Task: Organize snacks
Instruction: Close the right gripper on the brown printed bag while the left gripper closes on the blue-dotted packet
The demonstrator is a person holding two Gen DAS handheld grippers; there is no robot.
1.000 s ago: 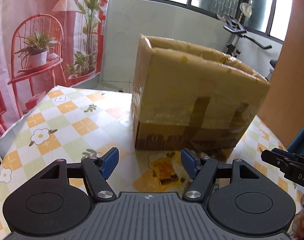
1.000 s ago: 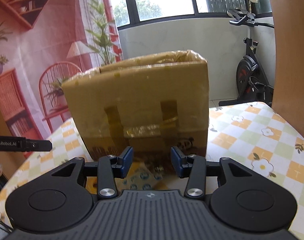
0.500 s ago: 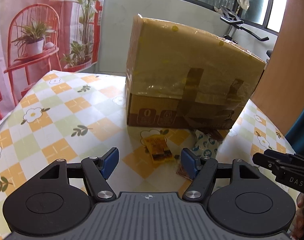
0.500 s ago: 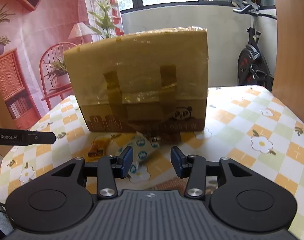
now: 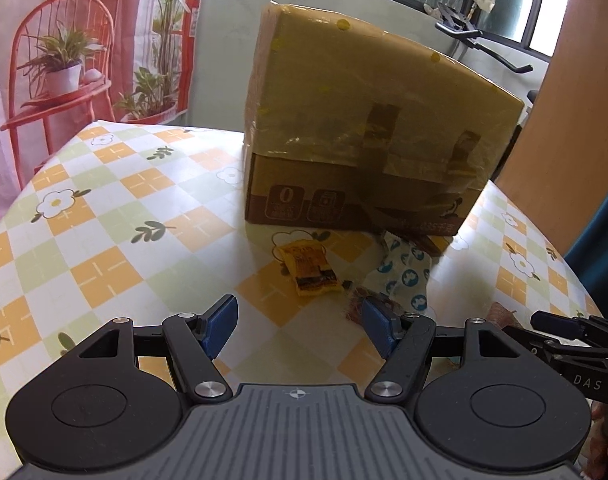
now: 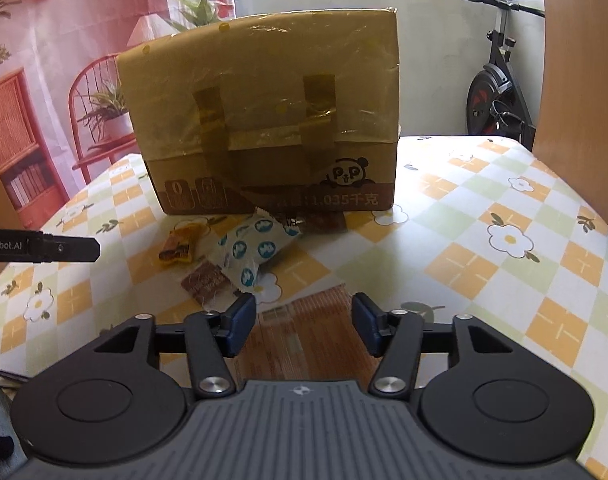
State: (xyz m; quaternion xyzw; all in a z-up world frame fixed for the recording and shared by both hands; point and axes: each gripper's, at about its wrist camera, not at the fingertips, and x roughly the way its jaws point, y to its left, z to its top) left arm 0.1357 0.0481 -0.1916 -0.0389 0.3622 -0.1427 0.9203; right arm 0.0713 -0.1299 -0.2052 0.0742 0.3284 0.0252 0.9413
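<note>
Already both grippers hung low over the snacks by the near face of the cardboard box (image 6: pixel 264 120), and the step looked like the reach before a first pick. Farthest left, the yellow packet (image 5: pixel 309 270) lay flat ahead of the left gripper (image 5: pixel 300 326), whose jaws stood wide with nothing between them. Next came the brown packet (image 6: pixel 204 282), just beside the white blue-dotted packet (image 6: pixel 256 250). Nearest, the orange striped packet (image 6: pixel 307 320) sat below the right gripper (image 6: pixel 304 322), its jaws opening and gripping nothing. The next move probably called for sinking onto one flat wrapper. Rightward the checked tablecloth (image 6: pixel 503 280) lay bare; the box walled off the far side.
</note>
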